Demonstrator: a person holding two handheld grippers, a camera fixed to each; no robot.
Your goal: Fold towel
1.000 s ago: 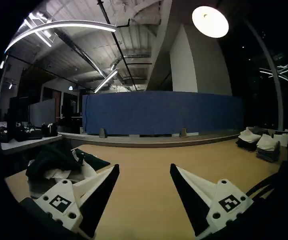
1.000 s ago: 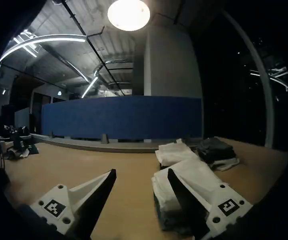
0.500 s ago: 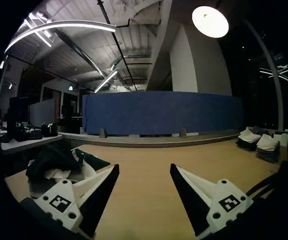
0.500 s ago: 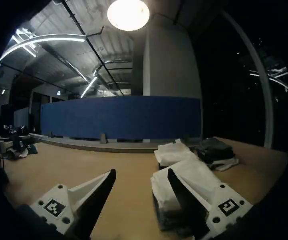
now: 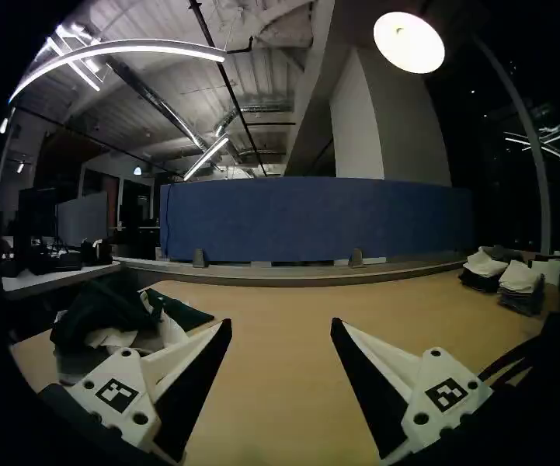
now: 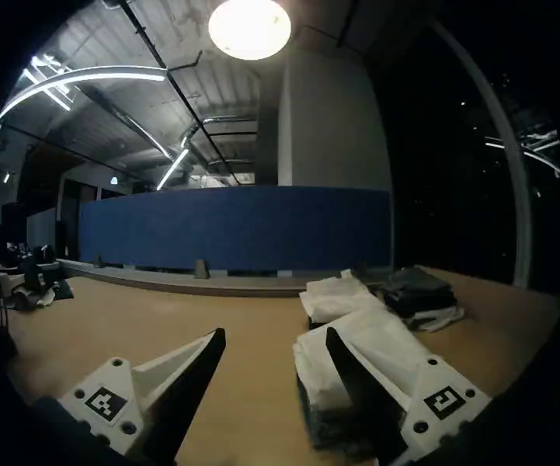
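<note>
Two grippers are held low over a wooden table (image 5: pixel 280 307), each with its two white fingers spread wide and nothing between them: the left gripper (image 5: pixel 280 346) in the left gripper view and the right gripper (image 6: pixel 274 349) in the right gripper view. The towels lie in two places. In the left gripper view, one loose heap (image 5: pixel 116 318) of dark and white cloth sits at the table's left edge. It lies just behind the left finger, which covers its lower part. Far off to the right in that view are at least two far stacks (image 5: pixel 505 278) of folded cloth with white tops. In the right gripper view three folded piles are close. A near white stack (image 6: pixel 318 365) lies just beside the right finger, which hides part of it. A second white stack (image 6: pixel 338 297) lies behind that, and a dark grey stack (image 6: pixel 418 291) sits next to it. A long blue partition (image 6: pixel 233 229) stands across the far side of the table. A pale column (image 6: pixel 334 124) rises behind it, and one round lamp (image 6: pixel 250 27) hangs overhead.
</note>
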